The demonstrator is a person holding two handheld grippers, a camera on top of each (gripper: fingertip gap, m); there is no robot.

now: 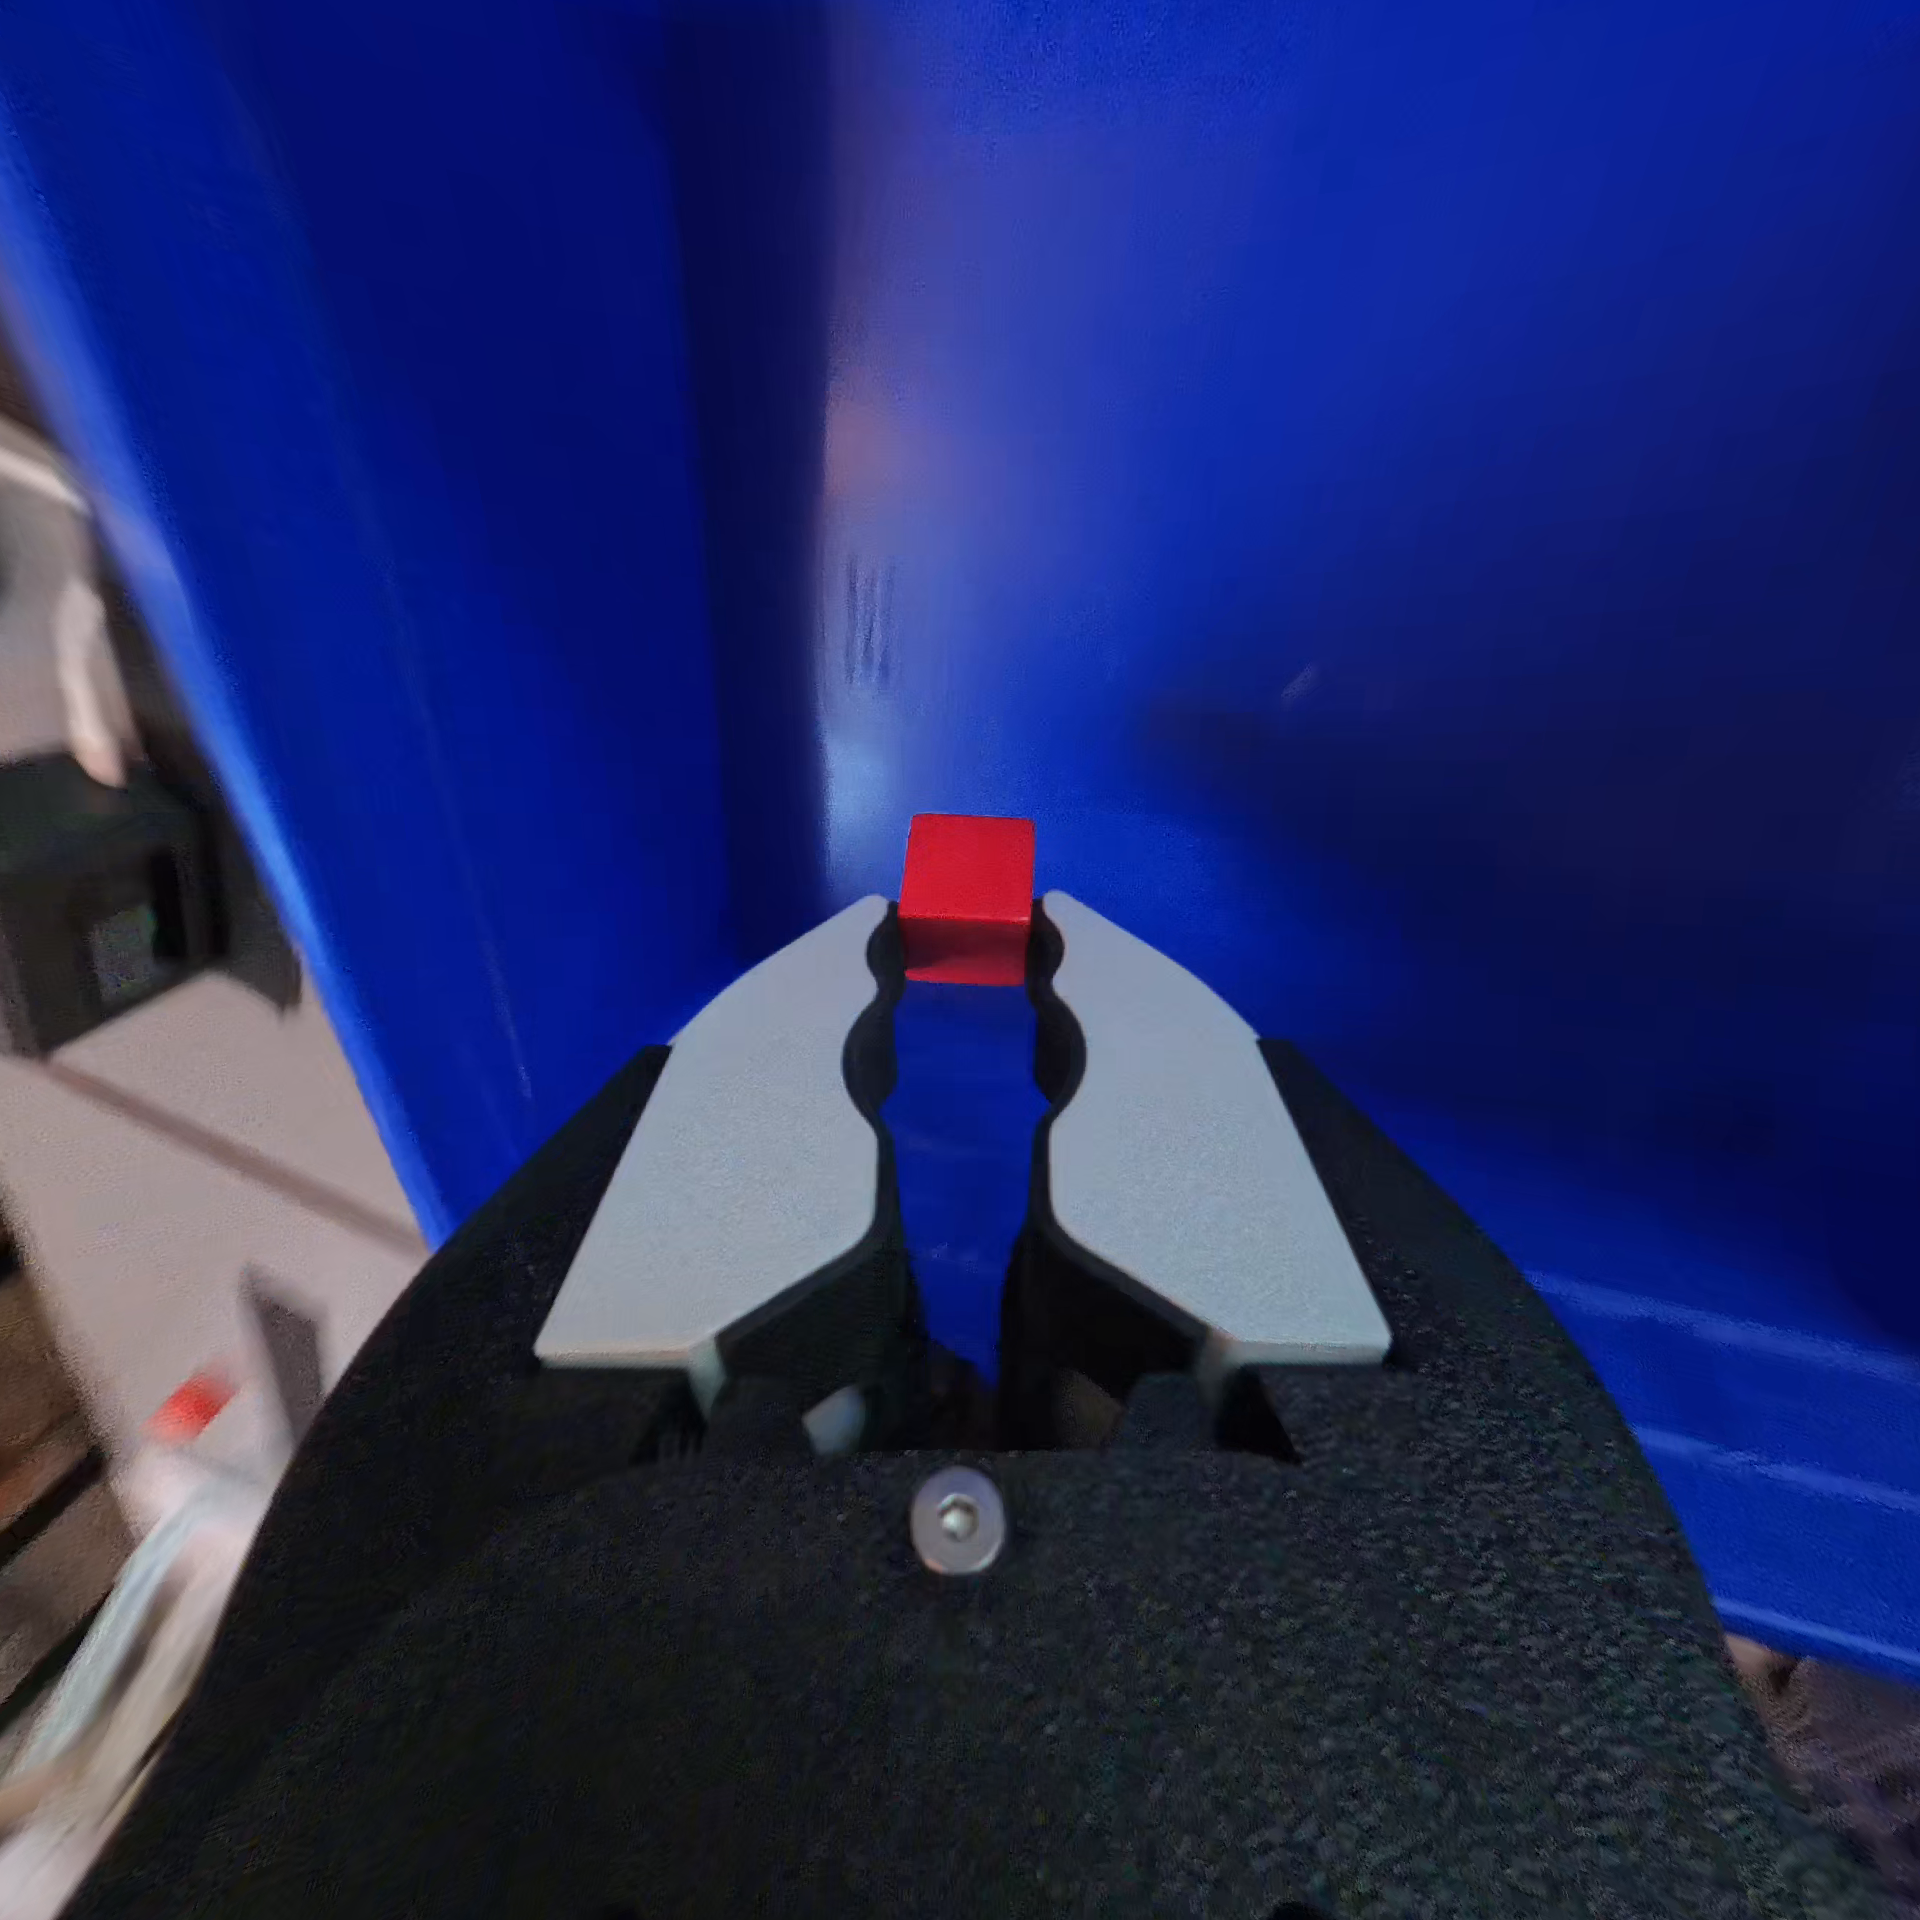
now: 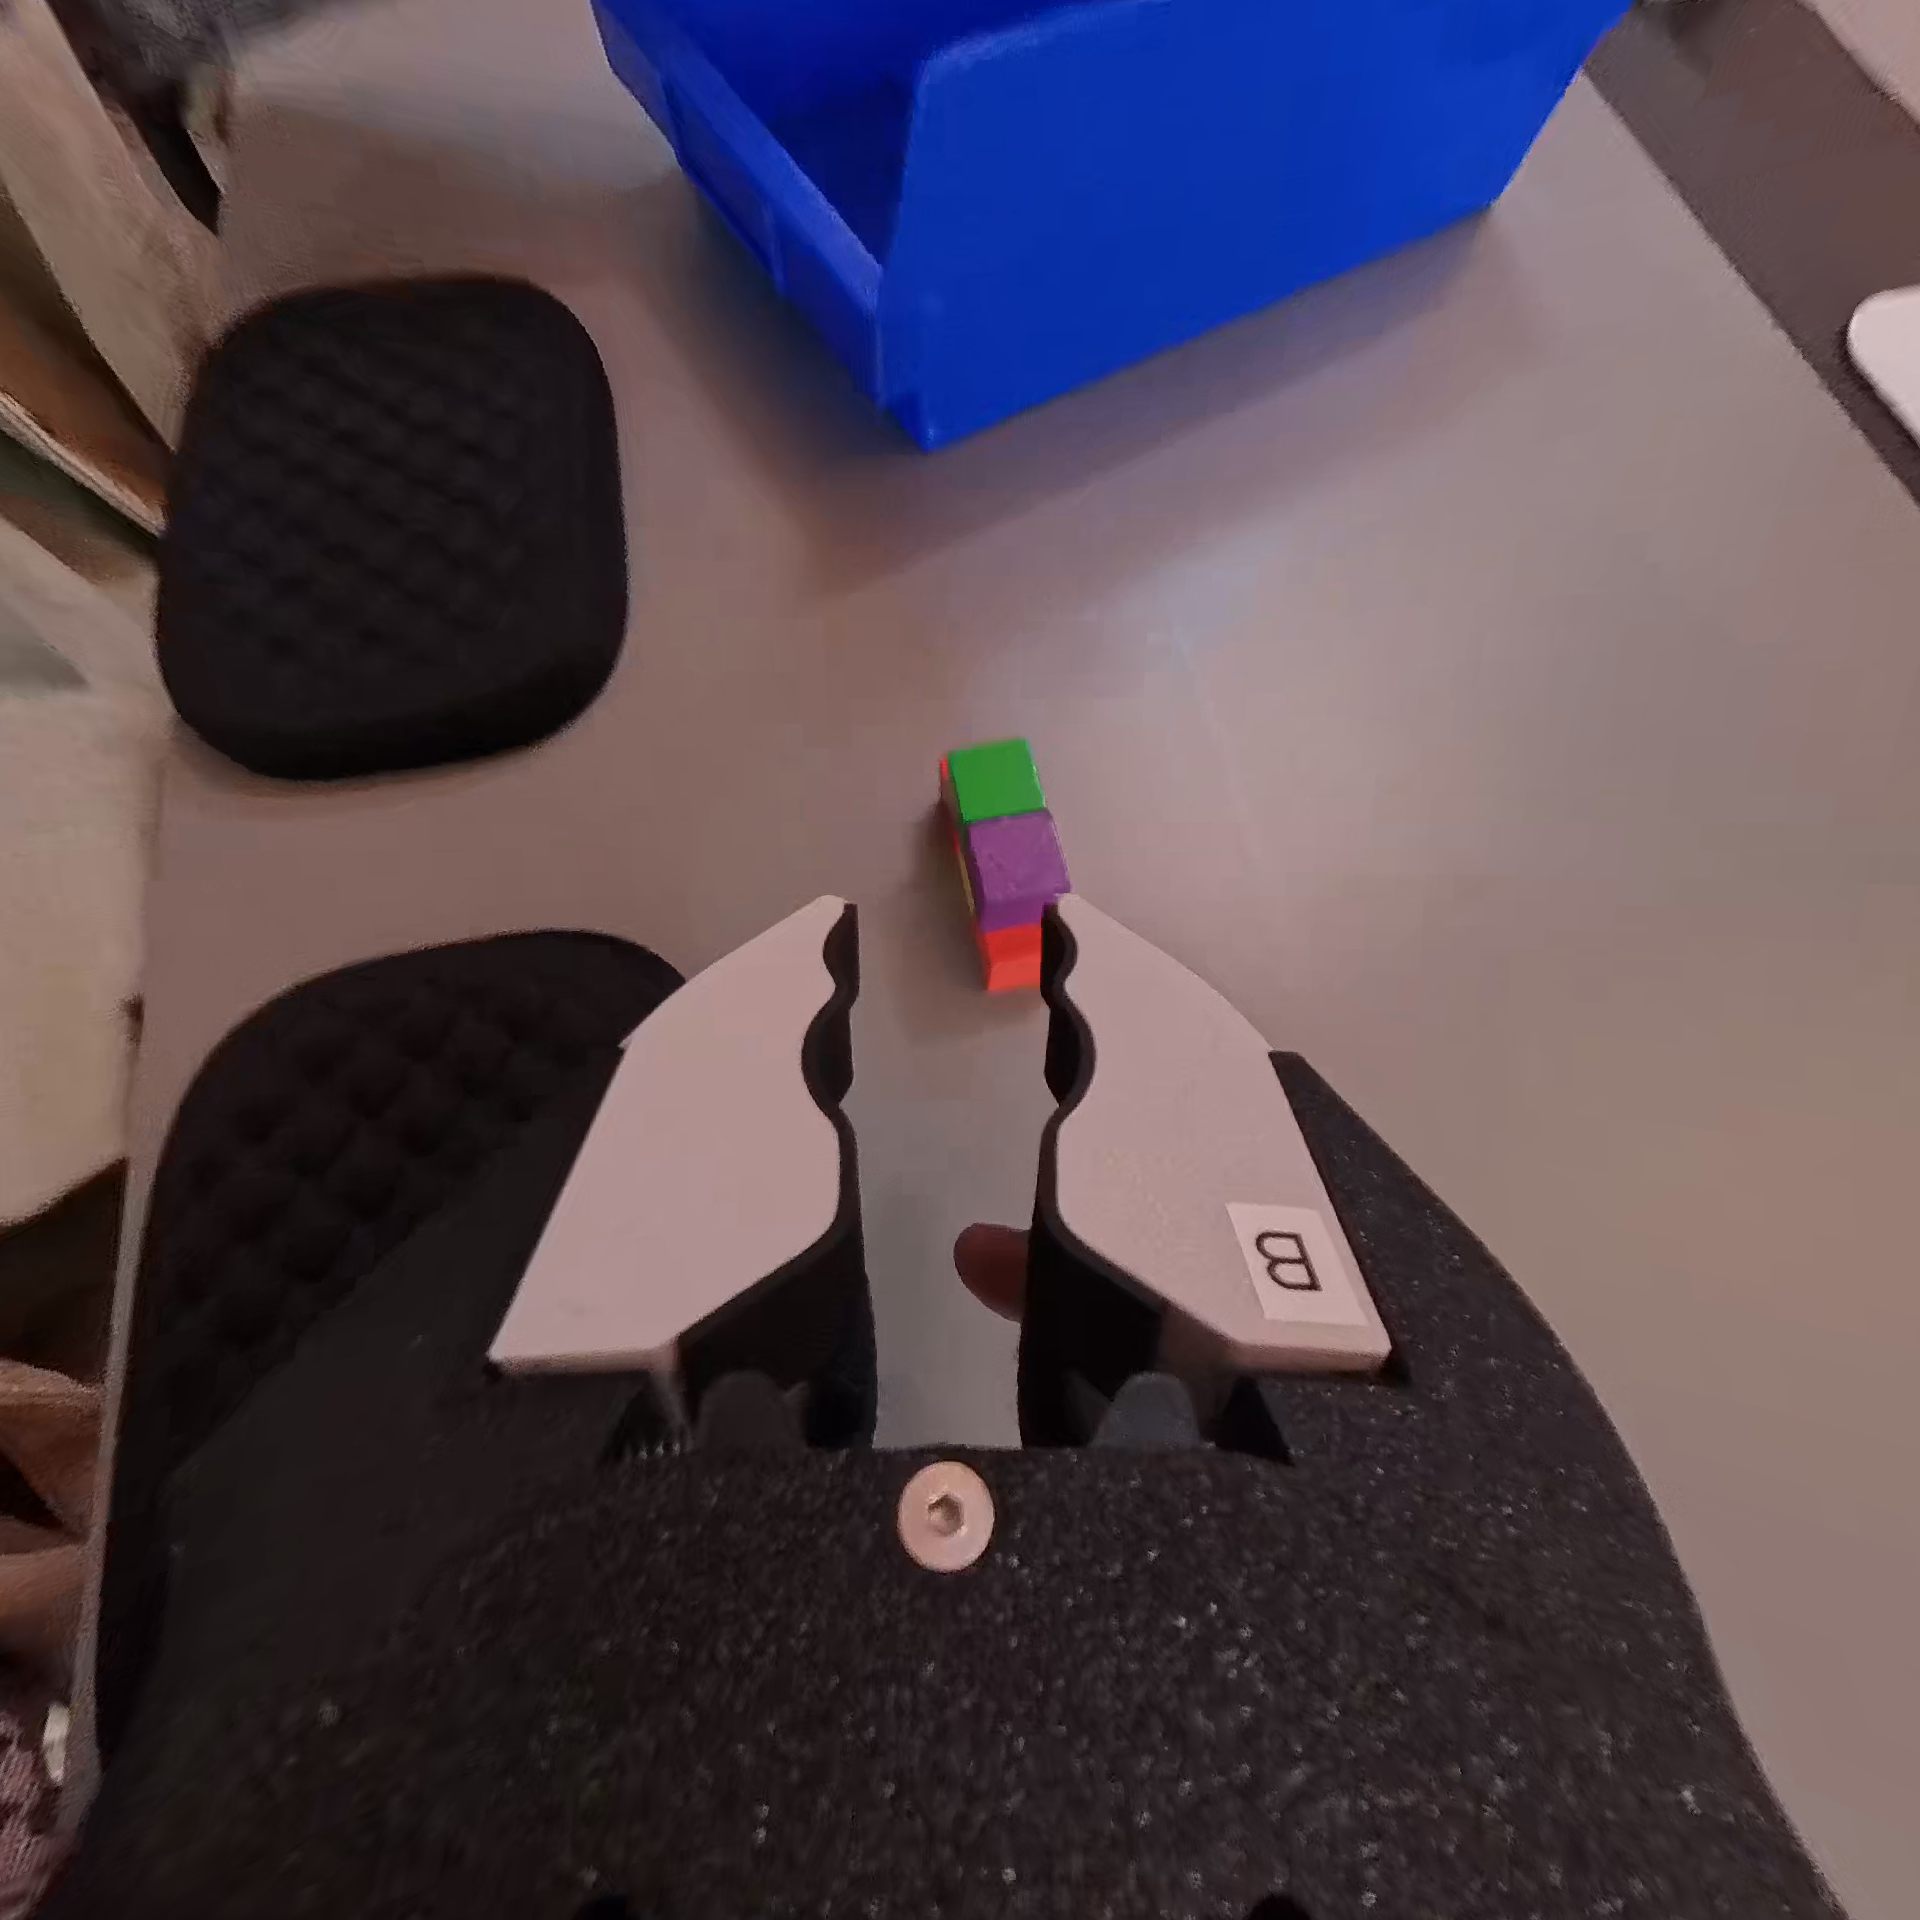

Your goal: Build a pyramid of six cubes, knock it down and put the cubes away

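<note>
The left tool (image 1: 966,906) pinches a red cube (image 1: 964,896) at its tips, blue bin (image 1: 1351,520) filling the frame; carry it level to the stack (image 2: 1003,862) at frame centre on the tabletop (image 2: 1455,831). The right tool (image 2: 951,920) hangs narrowly parted, empty
</note>
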